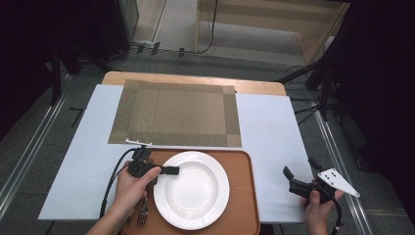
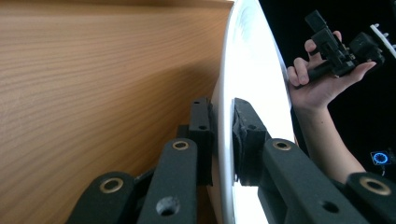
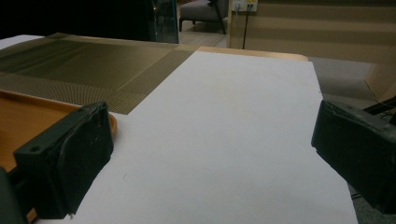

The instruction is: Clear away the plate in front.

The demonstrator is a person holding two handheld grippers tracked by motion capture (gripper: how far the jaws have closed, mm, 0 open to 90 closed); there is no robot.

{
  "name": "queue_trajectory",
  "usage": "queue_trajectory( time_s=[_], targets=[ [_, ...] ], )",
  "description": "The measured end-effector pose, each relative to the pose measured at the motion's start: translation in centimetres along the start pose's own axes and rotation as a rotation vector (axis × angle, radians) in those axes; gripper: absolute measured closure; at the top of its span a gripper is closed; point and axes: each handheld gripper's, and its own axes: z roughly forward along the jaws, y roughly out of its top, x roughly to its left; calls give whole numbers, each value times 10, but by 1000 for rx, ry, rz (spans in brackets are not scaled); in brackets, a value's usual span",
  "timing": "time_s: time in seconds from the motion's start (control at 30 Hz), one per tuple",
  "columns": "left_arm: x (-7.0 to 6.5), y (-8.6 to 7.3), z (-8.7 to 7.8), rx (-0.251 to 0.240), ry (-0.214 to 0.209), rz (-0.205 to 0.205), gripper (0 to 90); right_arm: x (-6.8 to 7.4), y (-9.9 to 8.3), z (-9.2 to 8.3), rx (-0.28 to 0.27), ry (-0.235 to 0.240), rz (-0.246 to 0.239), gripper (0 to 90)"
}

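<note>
From the high view, the white plate [image 1: 192, 189] sat on the wooden tray [image 1: 242, 196] at the near edge of the tabletop [image 1: 274, 127], with a fork [image 1: 142, 215] at the tray's near-left corner and a woven placemat [image 1: 176, 113] toward the far edge. The left gripper [image 1: 169, 170] was clamped onto the plate's left rim. The right gripper [image 1: 299, 172] hung off the near-right corner, jaws spread wide.

Left gripper view: both jaws pinched the plate [image 2: 252, 84] rim (tray [image 2: 93, 84] right behind it).

Right gripper view: jaws far apart over the white tabletop [image 3: 224, 140], nothing between them.
</note>
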Motion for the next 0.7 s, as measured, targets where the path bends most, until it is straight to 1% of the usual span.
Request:
queue_trajectory(
  time_s=[0.1,0.2,0.3,0.33,0.37,0.4,0.43,0.53,0.6,0.63,0.7],
  targets=[
    [-1,0,1,11,39,13,802,0,0,0,2,-2,2,0],
    [-1,0,2,12,44,8,804,0,0,0,0,-2,-1,0],
    [-3,1,1,20,57,19,801,0,0,0,0,-3,-1,0],
    [-4,2,1,21,68,32,799,0,0,0,0,-3,-1,0],
    [-5,2,1,22,80,40,794,0,0,0,0,-3,-2,0],
    [-7,1,2,27,112,53,787,0,0,0,-2,-3,-4,0],
    [-8,1,3,30,132,60,775,1,0,0,-2,-3,-5,0],
    [-9,0,4,32,166,77,757,1,0,0,-1,-3,-3,0],
    [-11,0,4,37,195,93,742,1,0,0,-1,-4,-4,0],
    [-11,0,4,40,219,107,733,1,0,0,-1,-4,-4,0],
    [-13,-1,5,44,240,116,713,1,0,0,-1,-4,-4,0]
  ],
)
